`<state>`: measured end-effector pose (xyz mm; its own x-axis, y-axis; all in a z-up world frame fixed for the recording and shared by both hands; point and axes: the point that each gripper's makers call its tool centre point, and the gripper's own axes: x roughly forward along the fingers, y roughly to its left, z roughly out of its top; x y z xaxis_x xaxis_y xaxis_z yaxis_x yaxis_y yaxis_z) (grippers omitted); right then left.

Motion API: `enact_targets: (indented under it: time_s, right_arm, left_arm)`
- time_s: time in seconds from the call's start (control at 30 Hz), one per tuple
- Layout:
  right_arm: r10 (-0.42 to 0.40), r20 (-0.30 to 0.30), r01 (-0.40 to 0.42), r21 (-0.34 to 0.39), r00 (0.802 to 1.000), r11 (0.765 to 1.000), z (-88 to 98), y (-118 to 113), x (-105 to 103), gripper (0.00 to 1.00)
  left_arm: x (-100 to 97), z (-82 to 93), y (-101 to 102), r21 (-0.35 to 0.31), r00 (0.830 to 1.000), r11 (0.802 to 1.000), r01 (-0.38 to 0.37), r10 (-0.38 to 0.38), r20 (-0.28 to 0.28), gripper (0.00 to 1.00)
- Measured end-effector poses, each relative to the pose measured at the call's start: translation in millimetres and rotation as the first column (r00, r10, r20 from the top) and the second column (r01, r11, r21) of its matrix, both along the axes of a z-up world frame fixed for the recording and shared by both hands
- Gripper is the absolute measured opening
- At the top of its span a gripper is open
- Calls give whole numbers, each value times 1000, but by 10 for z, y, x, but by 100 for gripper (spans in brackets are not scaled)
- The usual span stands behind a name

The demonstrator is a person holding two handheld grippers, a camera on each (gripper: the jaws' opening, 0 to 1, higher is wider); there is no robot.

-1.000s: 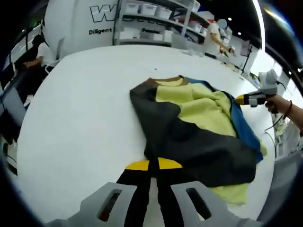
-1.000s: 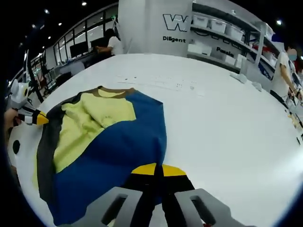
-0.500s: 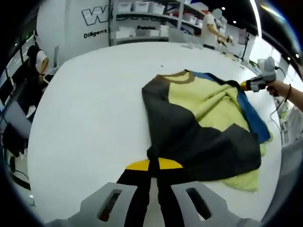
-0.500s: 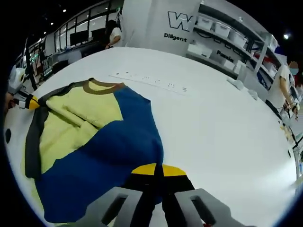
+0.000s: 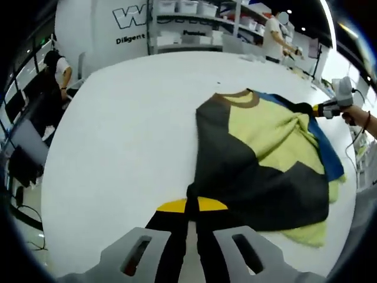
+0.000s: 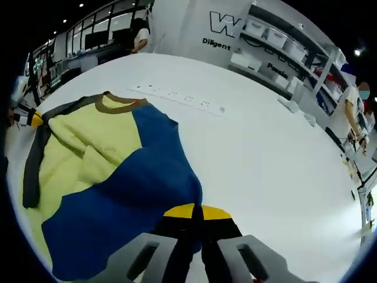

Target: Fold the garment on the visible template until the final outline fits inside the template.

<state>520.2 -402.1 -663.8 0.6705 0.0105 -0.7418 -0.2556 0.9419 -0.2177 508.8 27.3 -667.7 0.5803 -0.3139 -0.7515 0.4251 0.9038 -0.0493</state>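
Observation:
The garment (image 5: 259, 159) lies spread on the white table (image 5: 118, 147). It has a dark grey side, a pale yellow middle, a blue side and a brown collar (image 5: 235, 97). In the left gripper view my left gripper (image 5: 191, 206) is shut on the grey edge nearest me. My right gripper (image 5: 318, 110) pinches the blue edge at the far right. In the right gripper view the garment (image 6: 118, 177) shows its blue side nearest, with my right gripper (image 6: 197, 211) shut on that edge. My left gripper (image 6: 34, 119) is at the far left by the grey edge.
A row of small printed marks (image 6: 177, 97) runs across the table beyond the collar. Shelves with white bins (image 5: 188, 23) stand behind the table. One person sits at a desk (image 5: 59, 71) off the left, and another stands at the back right (image 5: 277, 35).
The grippers have drawn apart and the garment now lies wider and flatter, its yellow middle less bunched. Both views have shifted with the hands.

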Motion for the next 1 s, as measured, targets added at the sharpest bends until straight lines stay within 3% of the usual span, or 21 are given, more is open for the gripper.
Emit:
enact_targets:
  time_s: [0.1,0.13,0.23,0.43,0.57,0.83,1.0]
  right_arm:
    - [-25,6,24,22,1000,999,-2,19,-11,0]
    - [-48,14,47,42,999,998,9,21,-7,0]
    - [-81,18,78,113,997,991,36,67,-14,1]
    - [-93,47,81,217,995,973,183,207,-51,31]
    - [-74,75,53,253,994,966,291,351,-117,44]
    - [5,68,-26,308,998,951,320,723,-364,65]
    - [54,40,-65,380,998,923,292,958,-536,81]
  left_arm:
    - [9,4,22,1,999,999,-43,43,2,5]
    - [-7,2,3,-28,998,997,-69,69,-16,7]
    - [-7,8,44,-35,995,995,-97,97,-15,23]
    - [-45,173,-3,-72,992,990,-120,122,21,47]
    - [-133,259,-121,-60,995,995,-85,88,49,58]
    - [-399,403,-504,-82,997,996,18,-11,83,72]
    - [-524,483,-659,-70,992,995,70,-62,110,78]
